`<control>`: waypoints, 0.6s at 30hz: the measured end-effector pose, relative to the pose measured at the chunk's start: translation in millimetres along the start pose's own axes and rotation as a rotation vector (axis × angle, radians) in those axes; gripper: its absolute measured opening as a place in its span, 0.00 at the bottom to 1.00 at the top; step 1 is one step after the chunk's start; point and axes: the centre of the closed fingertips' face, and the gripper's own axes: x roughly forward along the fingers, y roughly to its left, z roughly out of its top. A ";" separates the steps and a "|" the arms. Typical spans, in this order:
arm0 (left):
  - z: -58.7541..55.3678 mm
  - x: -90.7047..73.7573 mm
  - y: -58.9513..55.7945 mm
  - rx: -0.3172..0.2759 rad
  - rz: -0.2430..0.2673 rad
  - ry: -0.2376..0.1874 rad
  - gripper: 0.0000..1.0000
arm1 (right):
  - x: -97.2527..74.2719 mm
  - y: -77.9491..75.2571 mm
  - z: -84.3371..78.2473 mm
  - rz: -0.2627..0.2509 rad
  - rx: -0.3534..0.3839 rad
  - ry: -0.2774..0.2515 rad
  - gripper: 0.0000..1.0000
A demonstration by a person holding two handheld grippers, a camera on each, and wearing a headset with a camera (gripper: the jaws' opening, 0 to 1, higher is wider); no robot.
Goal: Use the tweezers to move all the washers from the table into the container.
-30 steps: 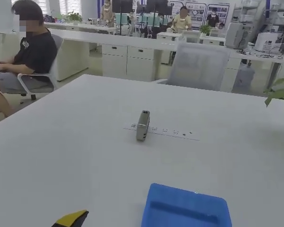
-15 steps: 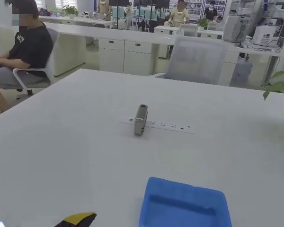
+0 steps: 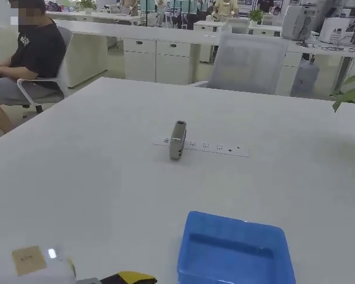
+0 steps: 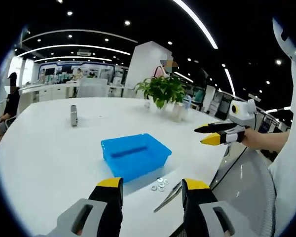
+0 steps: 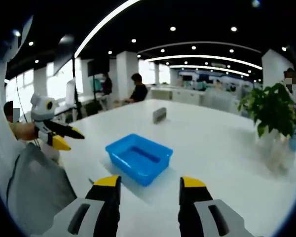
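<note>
The blue container (image 4: 134,154) sits on the white table just ahead of my left gripper (image 4: 153,184), whose jaws stand open with nothing between them. Several small washers (image 4: 160,183) lie on the table by the container's near corner, with the metal tweezers (image 4: 168,196) beside them. My right gripper (image 5: 149,182) is open too and faces the container (image 5: 138,157) from the other side. Each gripper shows in the other's view, held in the air: the right gripper (image 4: 210,134) and the left gripper (image 5: 66,138). In the head view the container (image 3: 235,248) is at the bottom, and a gripper (image 3: 133,277) pokes in at the bottom left.
A power strip with a grey adapter (image 3: 177,140) lies mid-table beyond the container. A potted plant (image 5: 271,111) and a bottle stand at the table's far side. An office chair (image 3: 245,65) is behind the table, and a seated person (image 3: 35,56) is at the far left.
The head view has tilted down a little. The gripper at the bottom left has come further in and to the right, and its white body now shows.
</note>
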 end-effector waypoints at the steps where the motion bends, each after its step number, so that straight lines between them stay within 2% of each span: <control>1: -7.1 3.4 -2.0 0.025 -0.018 0.048 0.42 | 5.4 3.0 -2.9 0.009 -0.001 0.012 0.41; 4: -18.6 11.5 -6.6 0.077 -0.063 0.117 0.34 | 16.2 11.1 -12.8 0.042 0.022 0.057 0.46; 9: -37.0 22.5 -12.3 0.122 -0.133 0.218 0.21 | 26.9 22.8 -27.6 0.078 -0.009 0.135 0.44; 10: -41.7 23.8 -12.9 0.138 -0.144 0.245 0.19 | 27.5 22.2 -38.0 0.095 -0.010 0.156 0.43; 11: -48.3 26.7 -14.0 0.159 -0.162 0.284 0.17 | 29.9 23.8 -48.2 0.105 -0.002 0.197 0.42; 14: -57.3 31.8 -14.4 0.185 -0.187 0.338 0.12 | 34.4 29.7 -57.6 0.135 0.014 0.240 0.34; 18: -64.6 37.9 -13.7 0.221 -0.208 0.384 0.07 | 38.4 40.6 -59.6 0.181 0.009 0.246 0.26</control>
